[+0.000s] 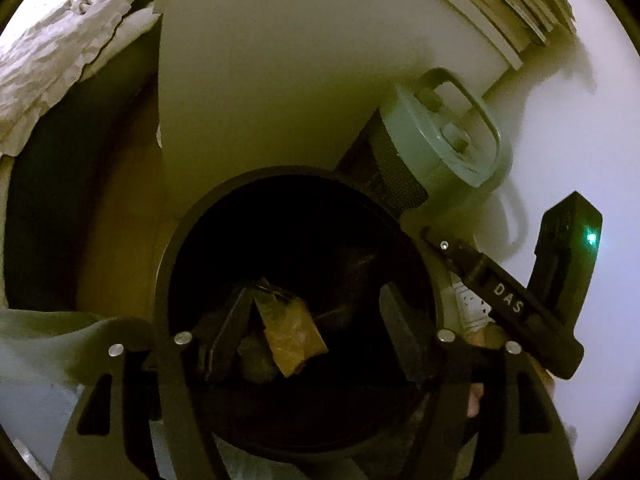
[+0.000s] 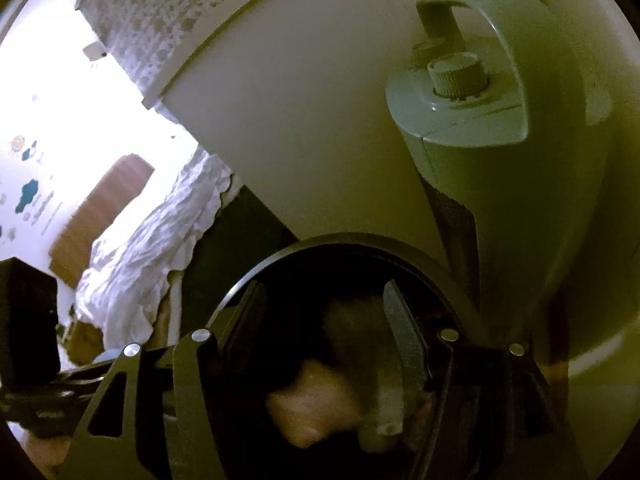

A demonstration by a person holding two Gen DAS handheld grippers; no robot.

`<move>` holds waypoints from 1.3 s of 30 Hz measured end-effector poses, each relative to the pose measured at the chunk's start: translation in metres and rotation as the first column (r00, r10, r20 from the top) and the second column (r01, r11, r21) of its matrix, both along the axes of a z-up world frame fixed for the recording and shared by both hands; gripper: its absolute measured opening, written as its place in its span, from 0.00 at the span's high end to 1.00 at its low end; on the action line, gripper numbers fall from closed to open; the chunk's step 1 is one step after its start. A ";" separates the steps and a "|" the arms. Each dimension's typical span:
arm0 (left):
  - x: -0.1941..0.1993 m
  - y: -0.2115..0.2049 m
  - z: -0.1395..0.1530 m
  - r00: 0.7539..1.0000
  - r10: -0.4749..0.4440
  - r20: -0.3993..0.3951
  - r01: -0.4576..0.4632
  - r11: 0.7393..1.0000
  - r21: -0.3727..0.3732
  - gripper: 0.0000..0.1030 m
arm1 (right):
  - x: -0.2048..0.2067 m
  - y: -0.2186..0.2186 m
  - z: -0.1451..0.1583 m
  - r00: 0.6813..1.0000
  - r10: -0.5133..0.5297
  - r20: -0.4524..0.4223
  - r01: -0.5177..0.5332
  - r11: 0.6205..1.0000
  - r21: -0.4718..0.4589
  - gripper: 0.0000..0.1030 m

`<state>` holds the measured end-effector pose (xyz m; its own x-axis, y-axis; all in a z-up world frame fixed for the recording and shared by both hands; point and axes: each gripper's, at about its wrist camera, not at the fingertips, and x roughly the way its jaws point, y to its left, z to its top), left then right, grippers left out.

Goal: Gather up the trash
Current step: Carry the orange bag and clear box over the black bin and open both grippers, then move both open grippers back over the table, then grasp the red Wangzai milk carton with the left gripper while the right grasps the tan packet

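Writing: "DAS" on the right hand-held gripper (image 1: 508, 300)
Black bin (image 1: 424, 256): holds a yellowish wrapper (image 1: 294, 336)
Left hand-held gripper (image 1: 316, 320): jaws apart, pads clear of the wrapper
Right hand-held gripper (image 2: 324, 320): jaws apart over pale scraps (image 2: 312, 400)

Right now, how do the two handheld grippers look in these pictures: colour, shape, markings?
Both are black. The left gripper has two flat tapered fingers on a frame with silver round bolt heads. The right gripper has the same build. Seen from the left, its body carries white letters "DAS" and a green light.
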<state>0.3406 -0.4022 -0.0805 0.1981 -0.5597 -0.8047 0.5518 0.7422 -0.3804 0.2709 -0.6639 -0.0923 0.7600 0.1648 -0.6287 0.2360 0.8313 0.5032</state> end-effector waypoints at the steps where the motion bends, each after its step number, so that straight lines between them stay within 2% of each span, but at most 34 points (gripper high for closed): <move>1: -0.001 0.000 0.001 1.000 -0.003 0.006 0.003 1.000 0.005 0.34 | 0.001 0.000 0.000 1.000 0.000 0.001 0.000 1.000 -0.003 0.40; 4: -0.002 0.002 0.005 1.000 0.000 0.011 0.000 1.000 0.005 0.34 | 0.001 0.000 -0.001 1.000 -0.002 0.002 0.002 1.000 -0.011 0.40; 8: -0.009 0.010 0.016 1.000 0.028 0.005 -0.028 1.000 -0.010 0.29 | -0.003 0.000 -0.001 1.000 -0.001 0.007 0.001 1.000 -0.021 0.40; 13: -0.046 0.042 0.052 0.997 0.046 0.060 -0.042 0.997 -0.066 0.27 | -0.015 0.007 0.006 0.999 0.015 0.050 -0.014 1.000 -0.022 0.40; 16: -0.076 0.079 0.074 0.991 0.078 0.110 -0.065 0.991 -0.119 0.20 | -0.027 0.022 0.016 0.995 0.057 0.086 -0.053 0.998 -0.041 0.40; 18: -0.096 0.113 0.085 0.983 0.113 0.143 -0.094 0.986 -0.136 0.19 | -0.037 0.038 0.024 0.988 0.103 0.112 -0.097 0.993 -0.061 0.40; 19: -0.105 0.133 0.088 0.979 0.135 0.155 -0.114 0.984 -0.136 0.19 | -0.041 0.047 0.027 0.984 0.128 0.124 -0.120 0.990 -0.068 0.35; 21: -0.119 0.170 0.090 0.965 0.186 0.184 -0.166 0.979 -0.120 0.19 | -0.050 0.070 0.034 0.970 0.185 0.155 -0.174 0.981 -0.083 0.27; 24: -0.135 0.236 0.088 0.932 0.278 0.234 -0.272 0.961 -0.058 0.19 | -0.059 0.106 0.045 0.946 0.277 0.169 -0.266 0.960 -0.082 0.27; 28: -0.148 0.323 0.080 0.868 0.405 0.287 -0.430 0.902 0.029 0.20 | -0.064 0.170 0.067 0.898 0.420 0.131 -0.413 0.907 -0.079 0.27; 31: -0.154 0.376 0.071 0.831 0.469 0.299 -0.510 0.857 0.071 0.20 | -0.063 0.229 0.092 0.833 0.543 0.107 -0.537 0.840 -0.081 0.27; 35: -0.162 0.410 0.056 0.839 0.474 0.267 -0.504 0.862 0.053 0.20 | -0.055 0.311 0.113 0.749 0.663 0.008 -0.659 0.745 -0.108 0.27; 36: -0.164 0.413 0.051 0.845 0.461 0.272 -0.494 0.867 0.066 0.20 | -0.051 0.334 0.114 0.723 0.691 -0.021 -0.689 0.718 -0.098 0.27; 39: -0.167 0.412 0.033 0.876 0.390 0.285 -0.438 0.890 0.129 0.20 | -0.043 0.384 0.111 0.685 0.721 -0.107 -0.729 0.673 -0.126 0.27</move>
<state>0.1739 0.0097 -0.0474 0.5822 -0.2293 -0.7800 0.2351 0.9659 -0.1085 0.2279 -0.2799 0.0184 0.4124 0.5558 -0.7218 -0.4536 0.8124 0.3665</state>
